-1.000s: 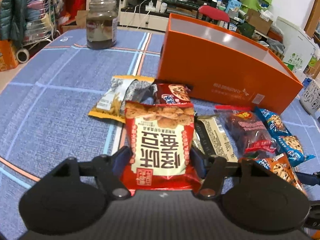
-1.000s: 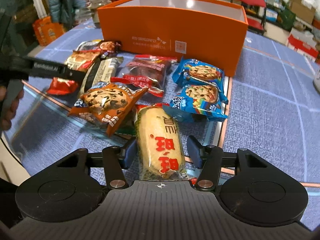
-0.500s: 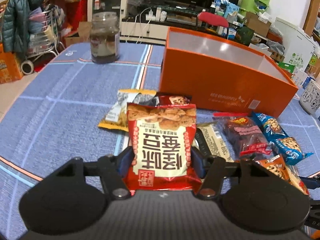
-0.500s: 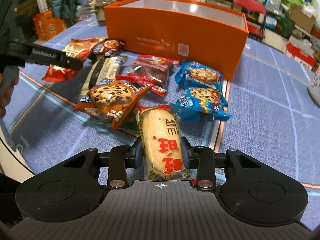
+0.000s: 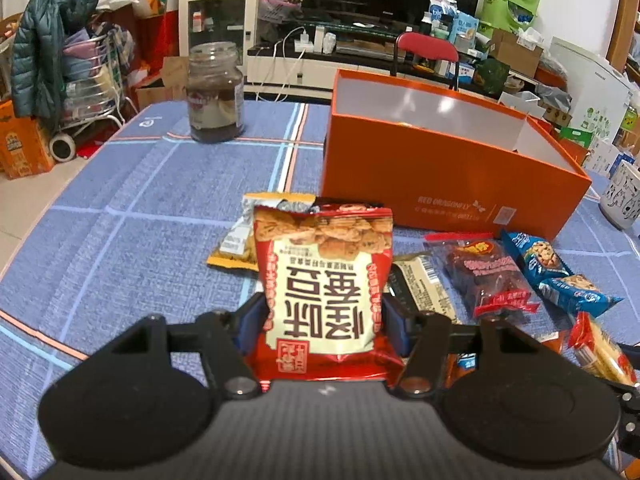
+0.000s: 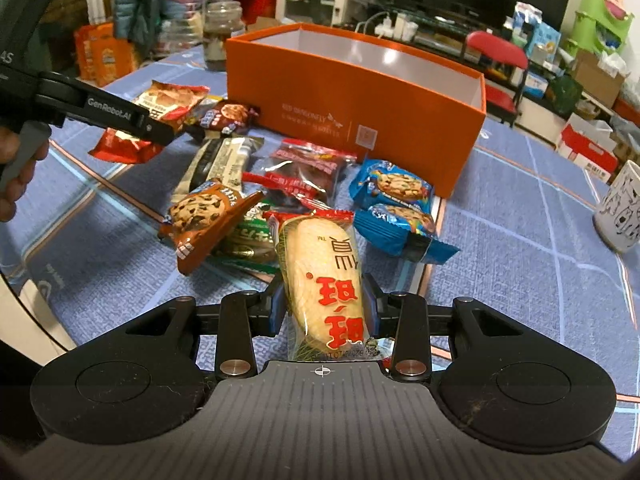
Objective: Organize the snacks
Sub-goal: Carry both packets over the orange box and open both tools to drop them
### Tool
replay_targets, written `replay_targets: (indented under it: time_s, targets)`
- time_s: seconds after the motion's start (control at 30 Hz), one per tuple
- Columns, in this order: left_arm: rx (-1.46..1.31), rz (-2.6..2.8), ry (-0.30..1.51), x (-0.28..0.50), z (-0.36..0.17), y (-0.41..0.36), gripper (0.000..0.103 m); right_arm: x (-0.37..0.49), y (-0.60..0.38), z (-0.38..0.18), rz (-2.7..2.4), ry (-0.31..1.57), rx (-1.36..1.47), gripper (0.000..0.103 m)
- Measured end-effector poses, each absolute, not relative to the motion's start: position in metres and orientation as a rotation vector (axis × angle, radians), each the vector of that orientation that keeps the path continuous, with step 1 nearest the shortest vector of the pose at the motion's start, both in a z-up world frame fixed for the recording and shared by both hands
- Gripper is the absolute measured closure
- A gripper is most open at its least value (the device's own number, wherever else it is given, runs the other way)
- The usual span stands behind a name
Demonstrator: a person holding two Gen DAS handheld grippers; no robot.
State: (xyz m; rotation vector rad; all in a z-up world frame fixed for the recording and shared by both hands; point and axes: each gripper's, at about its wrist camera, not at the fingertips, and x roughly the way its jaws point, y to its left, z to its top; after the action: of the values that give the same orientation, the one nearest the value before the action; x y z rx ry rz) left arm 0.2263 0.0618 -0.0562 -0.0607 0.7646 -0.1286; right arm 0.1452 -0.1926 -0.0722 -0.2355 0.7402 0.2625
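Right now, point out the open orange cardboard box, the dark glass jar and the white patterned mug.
orange cardboard box [image 5: 440,176], left wrist view, front wall.
dark glass jar [image 5: 216,96], left wrist view, its body.
white patterned mug [image 6: 620,208], right wrist view, its side.

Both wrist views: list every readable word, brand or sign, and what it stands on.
"RED DRAGONFLY": front wall of the orange box.
"GenRobot.AI": arm of the left tongs.
"TM": rice cracker packet in the right tongs.
Large Chinese characters, upside down: red snack bag and the cracker packet.
Box code square, barcodes, small print on the other packets: too small to read.
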Motion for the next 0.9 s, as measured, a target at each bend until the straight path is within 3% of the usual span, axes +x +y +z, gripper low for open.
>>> replay_targets:
  time_s: [0.9]
  targets:
    - [0.07, 0.005, 0.71, 0.22, -0.042, 0.048, 0.044, 0.142, -0.196, -0.048, 0.233, 0.641, -0.15, 0.082]
